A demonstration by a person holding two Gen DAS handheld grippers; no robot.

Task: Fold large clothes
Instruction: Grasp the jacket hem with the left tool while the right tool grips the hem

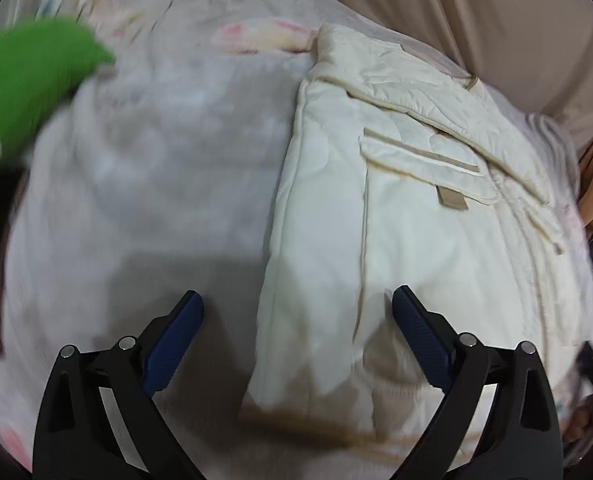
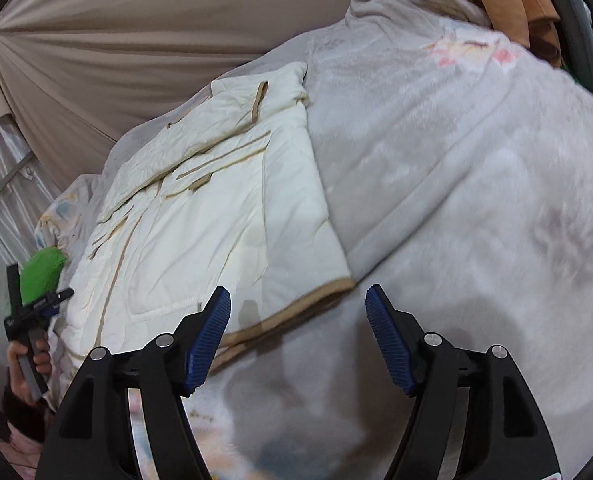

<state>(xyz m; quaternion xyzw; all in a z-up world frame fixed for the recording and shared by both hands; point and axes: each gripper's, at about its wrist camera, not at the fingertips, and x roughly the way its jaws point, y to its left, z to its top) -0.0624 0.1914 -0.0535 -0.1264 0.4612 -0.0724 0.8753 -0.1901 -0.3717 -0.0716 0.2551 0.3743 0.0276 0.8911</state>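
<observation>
Cream quilted jacket [image 1: 396,216], seemingly folded, tan-trimmed, on grey blanket [image 1: 156,152].

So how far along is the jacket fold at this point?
Done: the cream jacket lies on the grey blanket with its sides folded in, a sleeve laid across the chest, forming a narrow strip. In hand: nothing; the left gripper and right gripper both hover over it with jaws open and empty. Left: probably folding the tan-trimmed hem up toward the collar.
</observation>
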